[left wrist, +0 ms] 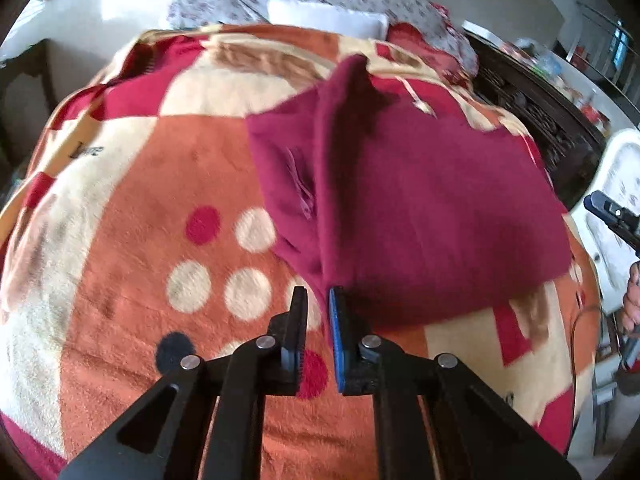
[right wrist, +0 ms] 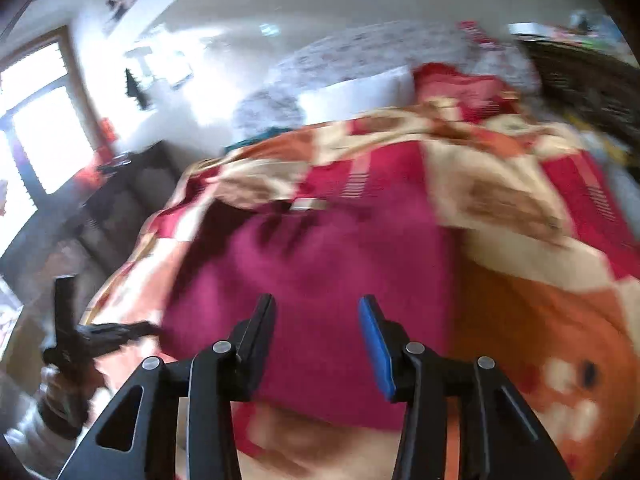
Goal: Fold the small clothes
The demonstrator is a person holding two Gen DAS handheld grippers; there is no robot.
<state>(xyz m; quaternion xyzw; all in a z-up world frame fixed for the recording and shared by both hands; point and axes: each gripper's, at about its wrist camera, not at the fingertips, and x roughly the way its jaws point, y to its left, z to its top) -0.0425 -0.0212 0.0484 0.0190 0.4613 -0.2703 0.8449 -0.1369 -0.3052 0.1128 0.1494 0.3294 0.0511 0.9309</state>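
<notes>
Maroon garment (left wrist: 420, 200), pinched by left tongs (left wrist: 318, 300)

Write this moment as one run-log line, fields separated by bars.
left gripper: shut on dark red fleece garment edge | right gripper: open, empty, above garment | surface: orange patterned blanket

Sunlit window (right wrist: 28, 120), white walls (right wrist: 320, 8)
</notes>
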